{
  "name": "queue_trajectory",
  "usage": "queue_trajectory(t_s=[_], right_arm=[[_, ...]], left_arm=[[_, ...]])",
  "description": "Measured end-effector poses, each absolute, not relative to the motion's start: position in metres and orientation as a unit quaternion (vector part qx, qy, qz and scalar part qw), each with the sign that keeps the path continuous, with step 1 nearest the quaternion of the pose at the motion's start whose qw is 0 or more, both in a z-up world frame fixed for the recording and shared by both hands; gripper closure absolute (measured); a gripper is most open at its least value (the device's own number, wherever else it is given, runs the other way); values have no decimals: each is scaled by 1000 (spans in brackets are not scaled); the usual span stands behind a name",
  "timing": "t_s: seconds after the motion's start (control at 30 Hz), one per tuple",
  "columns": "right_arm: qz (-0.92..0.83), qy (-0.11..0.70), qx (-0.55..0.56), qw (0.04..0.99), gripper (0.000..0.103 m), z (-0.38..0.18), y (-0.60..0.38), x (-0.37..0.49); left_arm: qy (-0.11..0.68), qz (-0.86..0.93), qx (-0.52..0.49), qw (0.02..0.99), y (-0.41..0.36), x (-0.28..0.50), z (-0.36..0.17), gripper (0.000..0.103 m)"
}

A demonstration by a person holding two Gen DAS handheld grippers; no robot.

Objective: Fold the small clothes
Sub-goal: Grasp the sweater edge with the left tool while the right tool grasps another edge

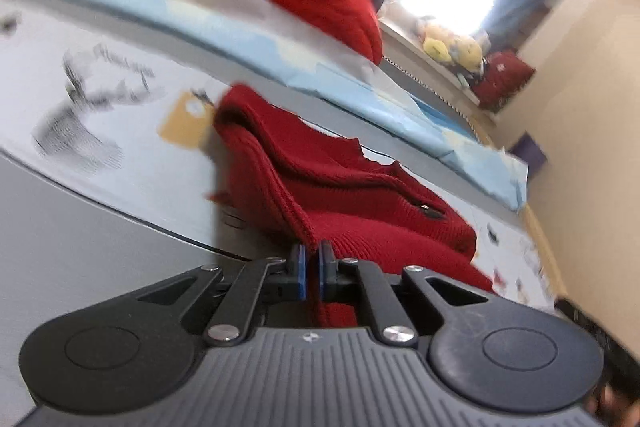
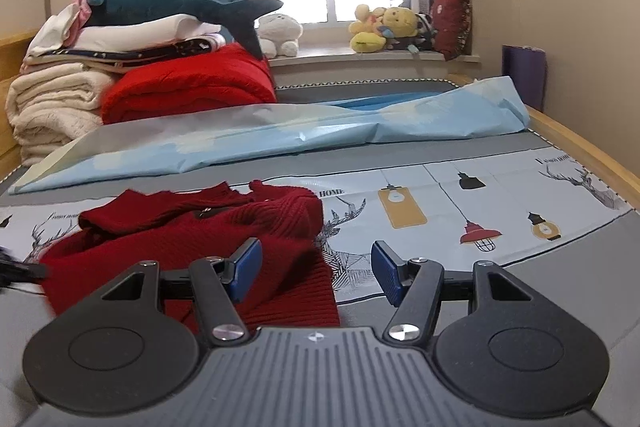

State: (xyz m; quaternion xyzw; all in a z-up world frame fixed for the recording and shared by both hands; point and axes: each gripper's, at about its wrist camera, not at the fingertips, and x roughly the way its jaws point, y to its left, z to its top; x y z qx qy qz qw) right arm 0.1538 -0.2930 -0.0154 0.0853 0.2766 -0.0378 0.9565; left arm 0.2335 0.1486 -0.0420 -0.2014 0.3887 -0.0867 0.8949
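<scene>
A small dark red knit sweater [image 2: 192, 227] lies crumpled on the printed bed sheet [image 2: 440, 203]. In the left wrist view my left gripper [image 1: 313, 261] is shut on a ribbed edge of the sweater [image 1: 360, 195], and the fabric runs up from the blue pads in a taut fold. In the right wrist view my right gripper [image 2: 316, 267] stands open just above the sweater's near right corner. Its left finger [image 2: 246, 267] hangs over the knit, its right finger [image 2: 386, 271] over bare sheet. Neither pad presses on anything.
A crumpled light blue sheet [image 2: 280, 143] lies across the bed behind the sweater. At the back left is a stack of a red blanket [image 2: 188, 87], cream blankets [image 2: 52, 107] and a shark plush [image 2: 180, 7]. Plush toys [image 2: 384, 27] line the windowsill. A wooden bed rail [image 2: 580, 143] borders the right.
</scene>
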Motion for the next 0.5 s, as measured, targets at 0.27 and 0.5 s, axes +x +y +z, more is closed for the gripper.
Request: queue_trajectory(t_s=[0.27,0.5], right_arm=[[-46,290,82,952,40,-28,-296,164],[-4,422,125,898,39,-79,-291,204]], left_arm=[[441,11,-85,893,212,186,-56,96],[514,28,-164,842,241,203,-85,56]])
